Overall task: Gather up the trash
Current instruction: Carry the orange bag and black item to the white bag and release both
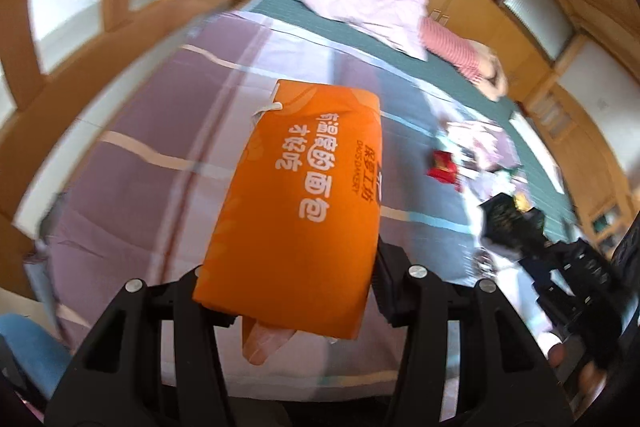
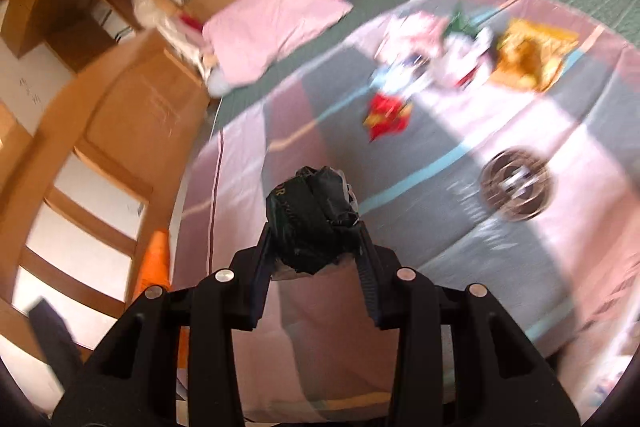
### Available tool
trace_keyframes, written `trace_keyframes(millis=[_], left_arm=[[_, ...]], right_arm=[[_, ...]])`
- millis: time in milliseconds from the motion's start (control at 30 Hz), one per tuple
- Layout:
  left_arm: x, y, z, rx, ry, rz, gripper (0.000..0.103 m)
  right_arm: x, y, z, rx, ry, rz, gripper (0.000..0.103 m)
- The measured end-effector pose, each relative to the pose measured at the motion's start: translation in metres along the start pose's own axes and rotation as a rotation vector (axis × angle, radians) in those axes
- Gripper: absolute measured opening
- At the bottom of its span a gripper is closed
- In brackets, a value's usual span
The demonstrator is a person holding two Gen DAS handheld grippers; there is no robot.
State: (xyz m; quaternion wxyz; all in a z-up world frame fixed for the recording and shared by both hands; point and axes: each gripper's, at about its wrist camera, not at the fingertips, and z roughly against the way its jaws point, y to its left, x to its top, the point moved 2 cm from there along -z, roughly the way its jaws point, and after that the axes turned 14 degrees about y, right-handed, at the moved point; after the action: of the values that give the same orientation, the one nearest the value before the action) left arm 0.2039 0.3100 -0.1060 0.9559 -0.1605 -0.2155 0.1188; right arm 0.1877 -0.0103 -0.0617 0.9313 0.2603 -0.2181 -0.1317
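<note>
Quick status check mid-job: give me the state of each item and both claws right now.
Left claw: shut on the orange bag, lifted off the bed.
Orange bag: held upright-ish, closed flat.
Right claw: shut on the black wrapper.
Black wrapper: crumpled, held above the bed.
Red wrapper: crumpled, lying loose on the blanket.
Yellow packet: lying flat on the blanket.
Round tin: resting on the blanket, blurred.

Matt orange bag [image 1: 304, 203]; glossy black wrapper [image 2: 316, 219]
</note>
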Motion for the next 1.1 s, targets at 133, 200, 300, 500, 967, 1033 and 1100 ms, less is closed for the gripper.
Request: trace_keyframes(millis=[133,200,300,500,967,1033,1100], left_arm=[[-0.008,-0.027,-0.006,-0.093,0.033,-0.064,0.051],[-0.013,-0.044,-0.006,-0.11,0.031,-0.114,0.051],[-0.025,-0.074,-0.001,-0.161,0.023,-0.197,0.051],[-0.047,-0.127,0.004,-0.295,0.031,-0.333,0.051],[-0.164,-0.263,-0.029,-0.604,0.31,-0.705,0.051],[-0.186,-0.284,-0.036,-0.653,0.375,-0.755,0.052],[-0.21,-0.302,-0.043,-0.657,0.413,-0.833,0.056]], right_arm=[[0.011,-0.035,0.07,-0.05,-0.055,0.015,0.04],[0.01,-0.052,0.1,-0.127,-0.056,0.057,0.039],[0.001,-0.09,0.134,-0.235,-0.005,0.047,0.04],[-0.043,-0.157,0.141,-0.399,0.258,-0.014,0.042],[-0.05,-0.212,0.264,-0.513,-0.194,-0.273,0.072],[-0.051,-0.215,0.273,-0.499,-0.231,-0.291,0.072],[-0.052,-0.217,0.278,-0.492,-0.258,-0.304,0.072]])
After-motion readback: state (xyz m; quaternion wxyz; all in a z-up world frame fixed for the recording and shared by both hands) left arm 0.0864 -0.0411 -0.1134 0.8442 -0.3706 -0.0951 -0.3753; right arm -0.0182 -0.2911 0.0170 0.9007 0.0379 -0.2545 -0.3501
